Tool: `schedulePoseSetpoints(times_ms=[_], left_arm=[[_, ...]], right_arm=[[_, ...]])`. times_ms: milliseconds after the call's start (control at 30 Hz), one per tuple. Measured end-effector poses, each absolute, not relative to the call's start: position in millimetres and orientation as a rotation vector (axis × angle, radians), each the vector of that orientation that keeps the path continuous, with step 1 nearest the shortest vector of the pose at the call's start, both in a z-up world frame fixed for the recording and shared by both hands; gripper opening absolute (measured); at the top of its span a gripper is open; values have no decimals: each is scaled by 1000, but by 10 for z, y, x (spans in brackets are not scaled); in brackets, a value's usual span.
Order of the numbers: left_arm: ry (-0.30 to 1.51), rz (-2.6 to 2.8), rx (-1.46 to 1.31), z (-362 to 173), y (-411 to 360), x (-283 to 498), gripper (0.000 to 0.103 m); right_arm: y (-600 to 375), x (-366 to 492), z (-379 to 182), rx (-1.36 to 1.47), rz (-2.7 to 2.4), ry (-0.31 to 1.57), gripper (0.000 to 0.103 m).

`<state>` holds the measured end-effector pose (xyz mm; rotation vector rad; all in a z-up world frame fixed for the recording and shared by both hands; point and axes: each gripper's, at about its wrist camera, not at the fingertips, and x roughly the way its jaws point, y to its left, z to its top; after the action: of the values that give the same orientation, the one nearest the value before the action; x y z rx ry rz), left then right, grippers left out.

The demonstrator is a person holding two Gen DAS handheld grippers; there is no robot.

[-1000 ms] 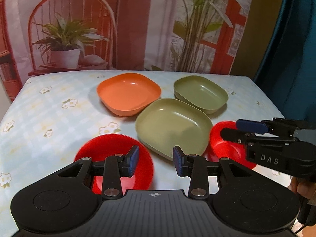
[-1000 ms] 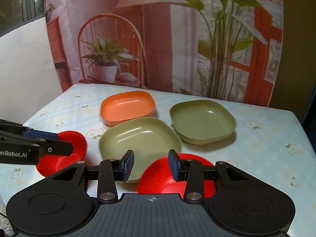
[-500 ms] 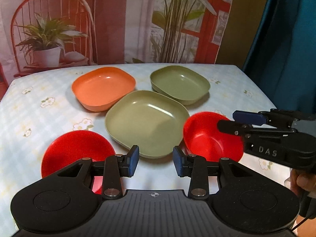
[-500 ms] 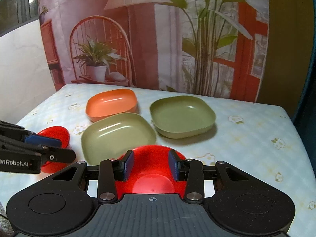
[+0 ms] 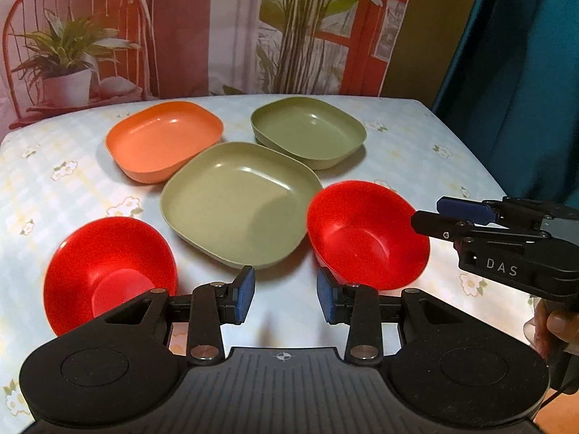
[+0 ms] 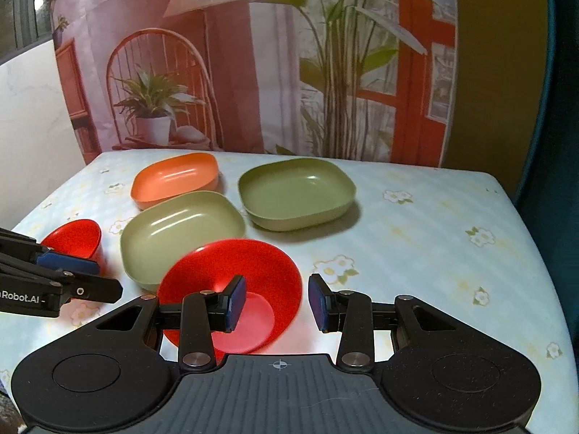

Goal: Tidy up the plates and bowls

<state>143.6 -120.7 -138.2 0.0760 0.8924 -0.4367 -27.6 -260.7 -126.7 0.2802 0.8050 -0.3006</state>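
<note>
Two red bowls sit near me on the table: the left red bowl and the right red bowl. Behind them stand a light green square plate, an orange square dish and a darker green square dish. My left gripper is open and empty, above the cloth between the two red bowls. My right gripper is open and empty, its left finger over the right red bowl's right side; it also shows in the left wrist view.
The table has a pale floral cloth; its right edge drops off near a teal curtain. A printed backdrop of a chair and plants hangs behind the far edge. The left gripper body enters the right wrist view from the left.
Both grippers have drawn back and shifted; the dishes sit farther ahead and lower in view. The right gripper now stands right of the red bowl's centre. Jaws stay open.
</note>
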Motion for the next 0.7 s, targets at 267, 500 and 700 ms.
schedulePoseSetpoints(times_ms=[267, 500, 700], left_arm=[[919, -459, 71, -1429, -1306, 1470, 39], [958, -460, 26, -1497, -1393, 1621, 39], [1007, -482, -34, -1593, -1457, 1724, 39]], right_arm=[[-2661, -345, -1368, 320, -312, 819, 36], [-2727, -306, -1444, 362, -318, 812, 35], [-2757, -260, -1499, 391, -316, 804, 33]])
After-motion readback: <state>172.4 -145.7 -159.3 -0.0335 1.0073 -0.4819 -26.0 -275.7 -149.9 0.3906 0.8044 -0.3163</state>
